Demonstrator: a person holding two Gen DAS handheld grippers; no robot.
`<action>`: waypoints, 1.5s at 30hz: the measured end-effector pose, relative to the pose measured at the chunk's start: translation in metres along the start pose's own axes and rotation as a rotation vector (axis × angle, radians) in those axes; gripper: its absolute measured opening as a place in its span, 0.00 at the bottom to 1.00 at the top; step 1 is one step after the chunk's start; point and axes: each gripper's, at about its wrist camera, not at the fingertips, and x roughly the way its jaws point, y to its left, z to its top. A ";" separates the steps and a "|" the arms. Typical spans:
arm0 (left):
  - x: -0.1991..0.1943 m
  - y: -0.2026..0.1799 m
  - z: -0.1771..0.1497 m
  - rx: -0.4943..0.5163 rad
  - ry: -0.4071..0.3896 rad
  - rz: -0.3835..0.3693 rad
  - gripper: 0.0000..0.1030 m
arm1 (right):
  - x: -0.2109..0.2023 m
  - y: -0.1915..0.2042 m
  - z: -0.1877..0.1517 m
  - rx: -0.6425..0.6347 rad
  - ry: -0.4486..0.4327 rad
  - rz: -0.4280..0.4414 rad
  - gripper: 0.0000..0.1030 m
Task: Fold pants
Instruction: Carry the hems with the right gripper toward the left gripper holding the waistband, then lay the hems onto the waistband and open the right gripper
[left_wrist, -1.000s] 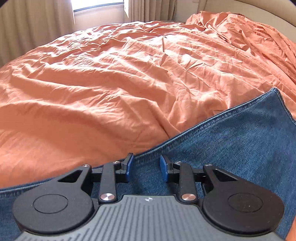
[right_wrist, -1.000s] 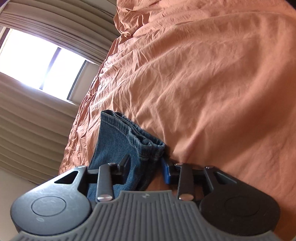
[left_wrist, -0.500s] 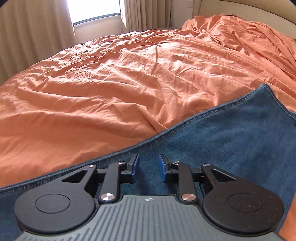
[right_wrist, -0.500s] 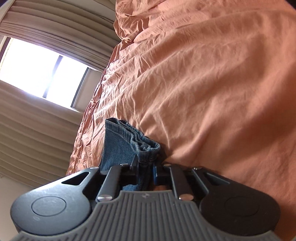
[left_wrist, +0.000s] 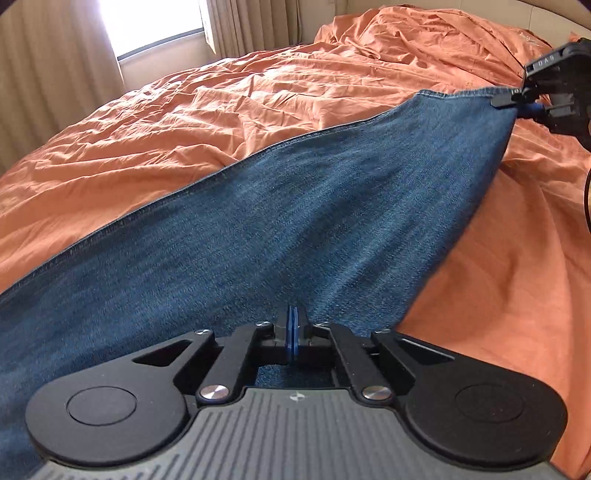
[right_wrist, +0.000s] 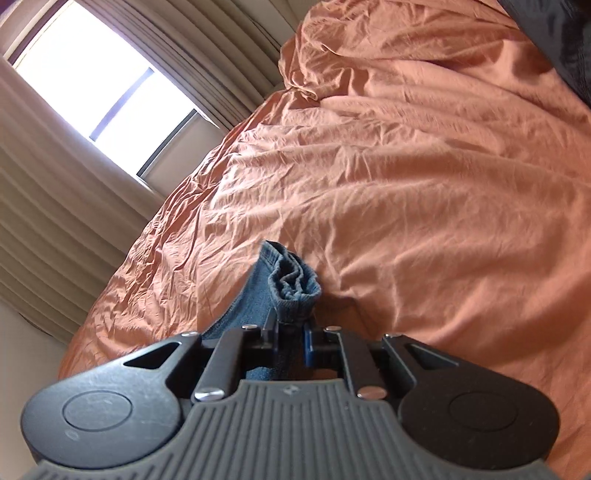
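Blue denim pants (left_wrist: 295, 206) lie stretched across the orange bed sheet (left_wrist: 221, 110). My left gripper (left_wrist: 293, 326) hovers low over the cloth near its right edge. Its blue pads are pressed together and no denim shows between them. My right gripper (right_wrist: 291, 332) is shut on the bunched hem of the pants (right_wrist: 293, 284) and holds it off the sheet. In the left wrist view the right gripper (left_wrist: 532, 101) sits at the top right, pulling the hem corner up so the cloth rises toward it.
The rumpled orange sheet (right_wrist: 424, 184) covers the whole bed, heaped at the far end. A bright window (right_wrist: 99, 88) with beige curtains (right_wrist: 55, 221) stands beyond the bed. A dark object (right_wrist: 561, 33) fills the right wrist view's top right corner.
My left gripper slid from the pants' seam edge over the denim and shut. My right gripper closed on the hem and lifted it, so the cloth now rises off the sheet.
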 end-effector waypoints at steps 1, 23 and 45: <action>-0.002 -0.002 -0.002 -0.005 0.001 0.002 0.00 | -0.008 0.011 0.001 -0.032 -0.012 0.009 0.07; -0.148 0.172 -0.051 -0.404 -0.129 -0.013 0.16 | -0.052 0.312 -0.130 -0.462 0.003 0.281 0.06; -0.126 0.288 -0.124 -0.781 -0.133 -0.228 0.32 | 0.019 0.307 -0.357 -0.836 0.333 0.246 0.42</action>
